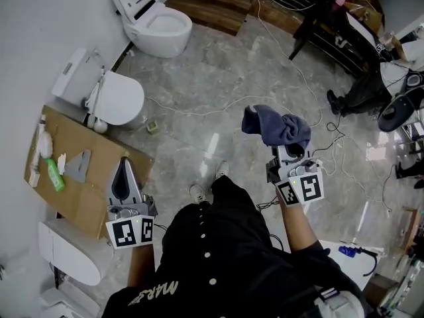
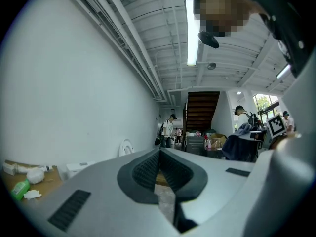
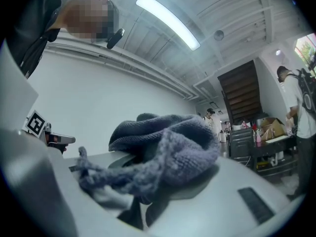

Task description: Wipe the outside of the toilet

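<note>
Two white toilets stand by the wall at the upper left of the head view: one with its lid raised [image 1: 154, 20] and a nearer one with its lid down [image 1: 109, 96]. My right gripper [image 1: 292, 148] is held over the marble floor, shut on a crumpled blue-grey cloth [image 1: 277, 126]. In the right gripper view the cloth [image 3: 165, 149] lies bunched over the jaws and hides their tips. My left gripper [image 1: 124, 164] hovers over a cardboard sheet, its jaws shut with nothing between them; the pads [image 2: 148, 171] meet in the left gripper view. Both grippers are well short of the toilets.
A cardboard sheet [image 1: 93, 191] on the floor at left carries a green bottle [image 1: 54, 175] and small items. Another white fixture [image 1: 66, 252] sits at the lower left. White cables [image 1: 199, 111] trail across the floor. Wooden steps [image 1: 209, 4] and a black table [image 1: 338, 35] stand at the back.
</note>
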A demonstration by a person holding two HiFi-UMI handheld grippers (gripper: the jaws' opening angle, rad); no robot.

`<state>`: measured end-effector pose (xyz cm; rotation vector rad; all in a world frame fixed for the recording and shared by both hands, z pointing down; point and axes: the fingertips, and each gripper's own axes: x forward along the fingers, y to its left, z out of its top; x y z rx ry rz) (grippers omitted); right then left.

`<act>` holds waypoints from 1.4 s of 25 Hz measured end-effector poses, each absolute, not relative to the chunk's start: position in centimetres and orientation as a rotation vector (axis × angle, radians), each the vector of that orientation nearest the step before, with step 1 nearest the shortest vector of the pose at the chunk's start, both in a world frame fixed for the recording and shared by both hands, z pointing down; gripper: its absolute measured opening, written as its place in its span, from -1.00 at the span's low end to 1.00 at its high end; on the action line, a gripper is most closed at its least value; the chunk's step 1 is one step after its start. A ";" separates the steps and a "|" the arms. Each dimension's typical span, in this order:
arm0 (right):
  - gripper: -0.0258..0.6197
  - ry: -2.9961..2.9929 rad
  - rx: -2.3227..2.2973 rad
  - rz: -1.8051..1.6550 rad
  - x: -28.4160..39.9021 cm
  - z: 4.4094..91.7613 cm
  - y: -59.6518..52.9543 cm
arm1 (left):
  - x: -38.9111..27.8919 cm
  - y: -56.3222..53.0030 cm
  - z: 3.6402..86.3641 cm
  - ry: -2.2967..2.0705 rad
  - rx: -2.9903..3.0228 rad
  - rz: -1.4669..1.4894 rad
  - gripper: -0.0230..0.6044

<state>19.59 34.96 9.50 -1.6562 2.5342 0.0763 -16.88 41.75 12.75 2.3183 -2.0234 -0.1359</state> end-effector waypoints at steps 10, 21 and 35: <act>-0.61 2.528 -1.582 0.062 19.0 10.1 29.0 | -17.0 36.8 13.4 -2.043 2.304 -0.128 -0.89; -0.61 2.579 -1.559 0.051 18.9 10.0 18.1 | -16.3 27.2 12.1 -2.092 2.275 -0.167 -0.89; -0.61 2.608 -1.499 -0.015 20.8 10.9 7.0 | -14.2 18.5 12.0 -2.158 2.209 -0.114 -0.89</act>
